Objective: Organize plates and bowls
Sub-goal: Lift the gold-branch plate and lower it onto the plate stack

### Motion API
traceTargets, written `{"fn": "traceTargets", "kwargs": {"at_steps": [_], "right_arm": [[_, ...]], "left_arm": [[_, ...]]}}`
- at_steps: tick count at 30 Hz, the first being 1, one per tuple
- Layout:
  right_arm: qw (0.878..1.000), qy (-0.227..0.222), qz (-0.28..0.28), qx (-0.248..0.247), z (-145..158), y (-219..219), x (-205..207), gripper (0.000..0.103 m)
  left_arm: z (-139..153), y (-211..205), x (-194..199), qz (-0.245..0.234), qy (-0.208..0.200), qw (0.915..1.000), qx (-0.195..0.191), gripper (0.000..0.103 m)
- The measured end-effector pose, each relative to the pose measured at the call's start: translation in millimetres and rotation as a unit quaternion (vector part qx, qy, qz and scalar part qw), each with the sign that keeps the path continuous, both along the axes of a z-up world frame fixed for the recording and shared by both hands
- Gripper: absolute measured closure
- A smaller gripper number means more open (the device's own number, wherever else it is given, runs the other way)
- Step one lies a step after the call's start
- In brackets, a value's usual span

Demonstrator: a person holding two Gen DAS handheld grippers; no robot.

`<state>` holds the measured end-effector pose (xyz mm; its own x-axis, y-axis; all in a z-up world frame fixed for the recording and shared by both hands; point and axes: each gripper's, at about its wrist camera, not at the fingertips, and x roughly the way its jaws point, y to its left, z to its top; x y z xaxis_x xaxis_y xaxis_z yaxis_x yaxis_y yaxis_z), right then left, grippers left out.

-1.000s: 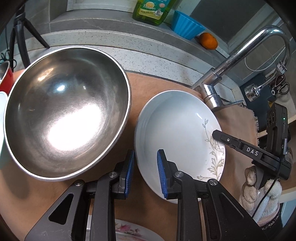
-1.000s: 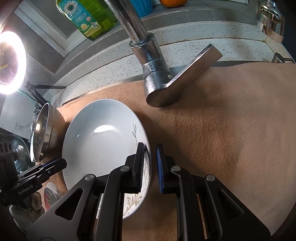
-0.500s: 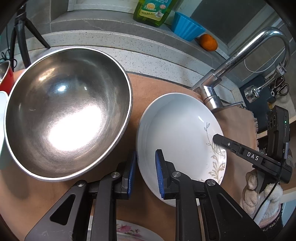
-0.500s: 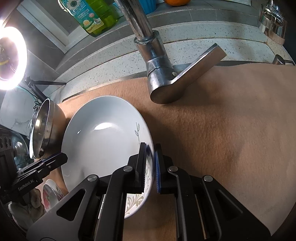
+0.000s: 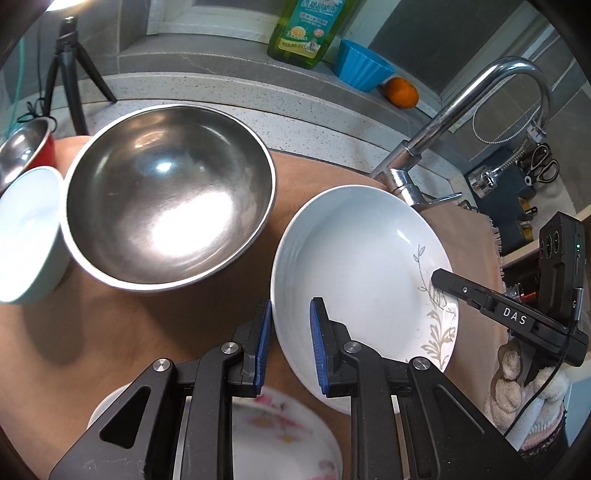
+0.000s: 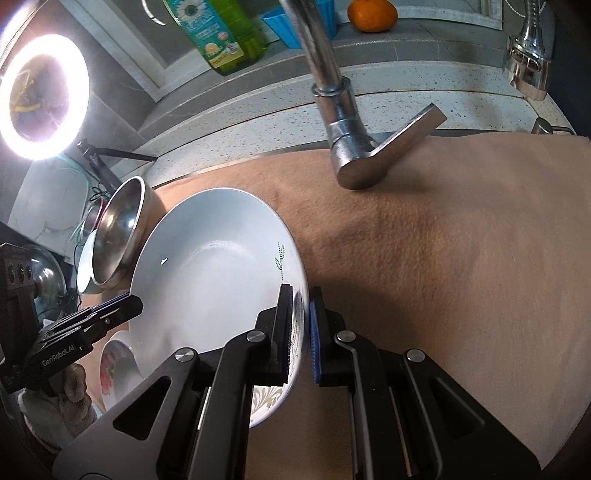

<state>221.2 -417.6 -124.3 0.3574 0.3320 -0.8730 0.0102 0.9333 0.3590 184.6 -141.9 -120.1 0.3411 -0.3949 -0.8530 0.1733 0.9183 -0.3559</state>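
A white plate with a grey leaf print is lifted off the brown mat, held at both sides. My left gripper is shut on its left rim. My right gripper is shut on its right rim; the plate also shows in the right wrist view. A large steel bowl stands left of the plate. A white bowl and a red bowl with a steel inside stand further left. A floral plate lies under my left gripper.
A chrome tap rises from the speckled counter behind the mat. A green soap bottle, a blue cup and an orange sit on the back ledge. A ring light on a tripod stands at left.
Both grippers have closed tighter on the plate's rims and lifted it. The view has risen, so the white bowl and more of the floral plate have come into sight.
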Motion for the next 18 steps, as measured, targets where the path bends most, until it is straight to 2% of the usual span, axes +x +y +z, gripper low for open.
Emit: {"fn": "traceTargets", "kwargs": {"at_steps": [8, 18], "right_arm": [[1.0, -0.015, 0.021, 0.005, 21, 18, -26, 0.095], [0.998, -0.023, 0.057, 0.008, 37, 54, -58, 0.095]], "left_arm": [[16, 23, -26, 0.012, -0.015, 0.9998, -0.003, 0.084], [21, 56, -54, 0.029, -0.016, 0.9994, 0.001, 0.084]]}}
